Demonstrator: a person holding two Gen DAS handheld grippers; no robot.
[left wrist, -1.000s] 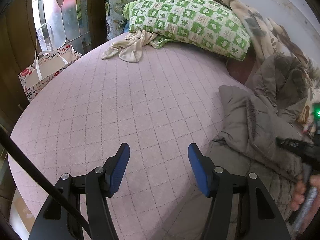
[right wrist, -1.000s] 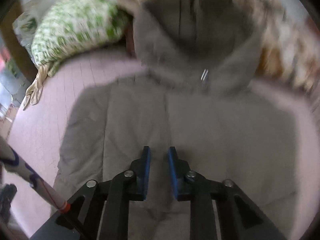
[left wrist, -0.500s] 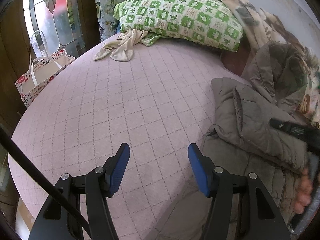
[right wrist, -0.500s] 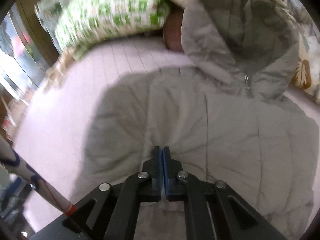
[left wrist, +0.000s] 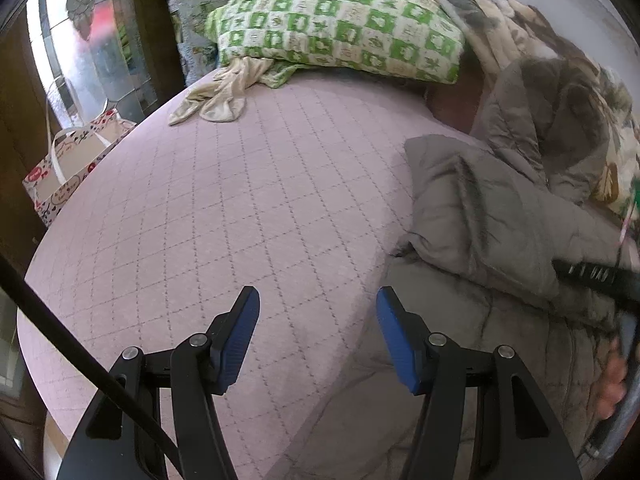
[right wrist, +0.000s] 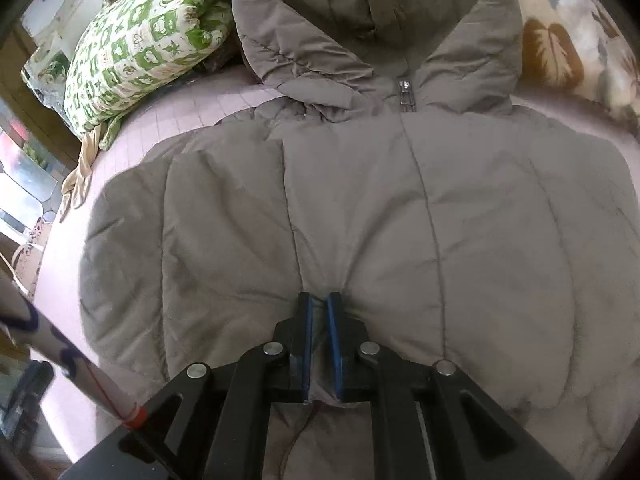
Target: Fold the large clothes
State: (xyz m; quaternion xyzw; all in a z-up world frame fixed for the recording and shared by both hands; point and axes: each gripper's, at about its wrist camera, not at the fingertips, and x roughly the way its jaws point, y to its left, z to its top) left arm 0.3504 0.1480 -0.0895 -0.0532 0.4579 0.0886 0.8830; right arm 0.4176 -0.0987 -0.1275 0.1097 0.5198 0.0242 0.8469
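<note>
A large grey-brown padded jacket lies spread on the pink quilted bed, hood at the far end, zipper pull at the collar. In the left wrist view the jacket lies at the right with a sleeve folded over its body. My right gripper is shut on a pinch of jacket fabric at its near middle. My left gripper is open and empty above the bare bed, just left of the jacket's edge. The right gripper's body shows at the right edge of the left wrist view.
A green-and-white checked pillow and a leaf-print blanket lie at the head of the bed. A cream garment lies next to the pillow. A patterned paper bag stands on the floor left of the bed.
My right gripper closed on the jacket fabric and now holds a thicker pinch. The left gripper stayed open and shifted slightly toward the jacket.
</note>
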